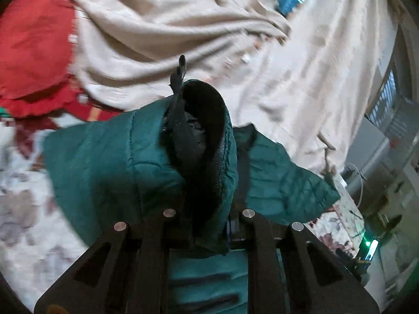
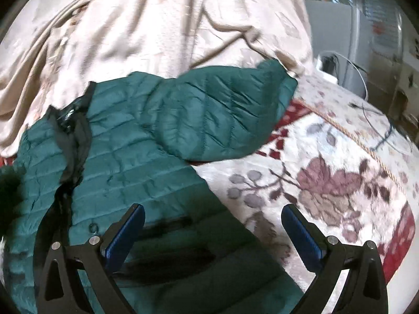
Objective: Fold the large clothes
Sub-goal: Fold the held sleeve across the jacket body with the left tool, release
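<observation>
One green jacket, one beige blanket

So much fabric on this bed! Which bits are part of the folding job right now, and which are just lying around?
In the job:
- green quilted jacket
- left gripper, shut on the jacket's zipper edge
- right gripper, open above the jacket

Lying about:
- beige blanket
- red cloth
- floral bedspread
- cables
</observation>
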The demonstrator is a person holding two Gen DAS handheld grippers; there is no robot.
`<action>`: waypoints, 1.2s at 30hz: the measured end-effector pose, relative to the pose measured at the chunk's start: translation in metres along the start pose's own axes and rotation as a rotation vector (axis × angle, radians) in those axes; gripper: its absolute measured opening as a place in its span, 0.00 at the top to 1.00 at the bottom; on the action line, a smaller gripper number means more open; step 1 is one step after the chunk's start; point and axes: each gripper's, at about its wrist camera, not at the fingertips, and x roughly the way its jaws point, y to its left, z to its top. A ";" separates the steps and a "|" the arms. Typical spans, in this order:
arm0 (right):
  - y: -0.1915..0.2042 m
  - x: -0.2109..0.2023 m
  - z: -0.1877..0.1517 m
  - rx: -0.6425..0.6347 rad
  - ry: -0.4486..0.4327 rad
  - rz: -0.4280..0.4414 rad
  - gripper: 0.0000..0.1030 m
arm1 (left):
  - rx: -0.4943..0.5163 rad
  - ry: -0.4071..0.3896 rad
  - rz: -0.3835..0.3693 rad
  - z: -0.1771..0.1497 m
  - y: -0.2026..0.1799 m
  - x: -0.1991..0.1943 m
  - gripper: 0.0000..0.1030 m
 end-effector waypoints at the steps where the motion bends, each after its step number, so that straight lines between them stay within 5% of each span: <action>1: 0.002 0.002 0.000 -0.008 0.011 0.005 0.00 | 0.007 0.013 -0.011 0.000 -0.009 0.011 0.85; 6: 0.010 0.011 -0.002 -0.040 0.044 0.055 0.00 | 0.049 0.072 -0.034 -0.019 -0.044 0.051 0.85; 16: 0.011 0.021 -0.006 -0.029 0.077 0.058 0.00 | 0.091 0.196 0.016 -0.051 -0.056 0.127 0.85; 21: 0.010 0.031 -0.009 -0.037 0.109 0.007 0.00 | 0.143 0.229 -0.038 -0.048 -0.083 0.165 0.85; 29: -0.003 0.048 -0.012 0.019 0.171 0.041 0.00 | 0.233 0.296 -0.250 -0.041 -0.156 0.227 0.85; 36: 0.002 0.054 -0.012 0.004 0.185 0.051 0.00 | 0.226 0.378 -0.246 -0.066 -0.170 0.277 0.85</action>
